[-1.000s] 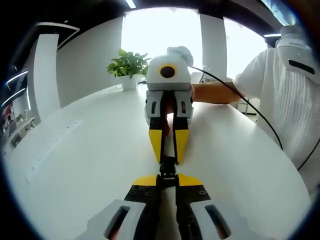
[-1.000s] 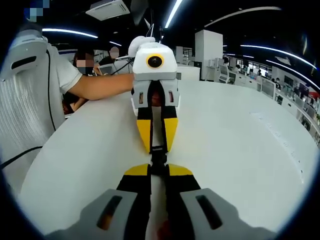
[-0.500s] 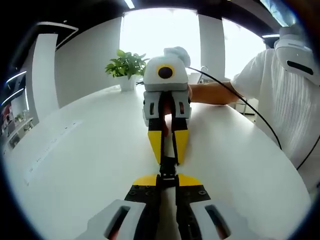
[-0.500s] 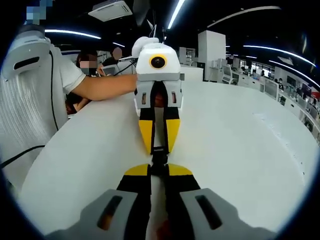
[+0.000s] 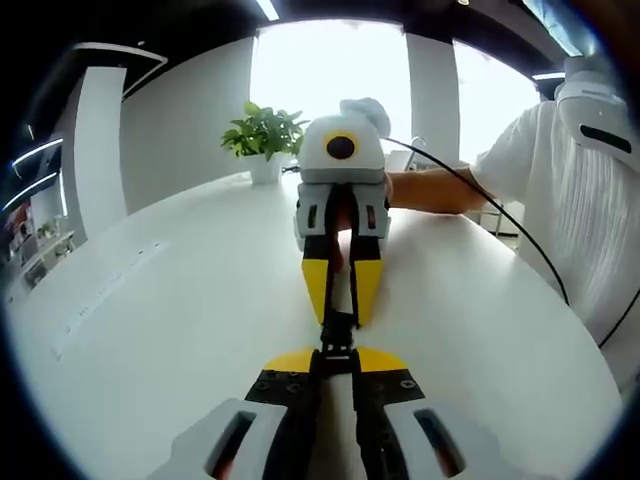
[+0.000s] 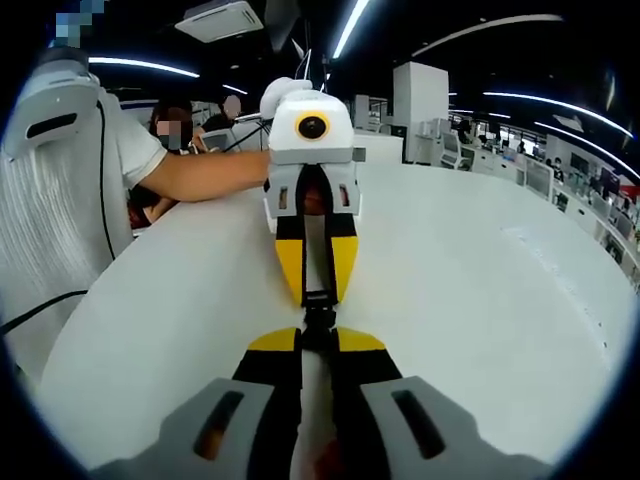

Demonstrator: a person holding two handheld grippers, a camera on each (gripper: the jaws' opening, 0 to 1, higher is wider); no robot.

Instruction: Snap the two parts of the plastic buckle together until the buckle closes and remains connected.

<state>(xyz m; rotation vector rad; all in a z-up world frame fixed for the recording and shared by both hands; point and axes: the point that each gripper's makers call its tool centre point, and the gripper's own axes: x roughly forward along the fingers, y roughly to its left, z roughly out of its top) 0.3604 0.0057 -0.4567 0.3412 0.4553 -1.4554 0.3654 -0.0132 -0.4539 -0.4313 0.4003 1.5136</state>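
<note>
Mating the two halves of the small black plastic buckle (image 5: 337, 335) is the step in hand: both pieces sit nose to nose over the white round table (image 5: 180, 330), between the two facing grippers. Whether the latch has clicked can't be told; the joint is too small to read.

Left gripper (image 5: 336, 362): jaws narrow, pinching the near half. Right gripper (image 6: 318, 342): jaws likewise pinched on its half, buckle (image 6: 317, 310) just ahead of the tips.

Pose: grippers point straight at each other, yellow-tipped jaws nearly touching, low over the table. A person's bare forearm (image 5: 440, 188) reaches in from the right behind the far gripper.

Next call: straight axial push, keep halves aligned, then probably a light pull to confirm it holds.
</note>
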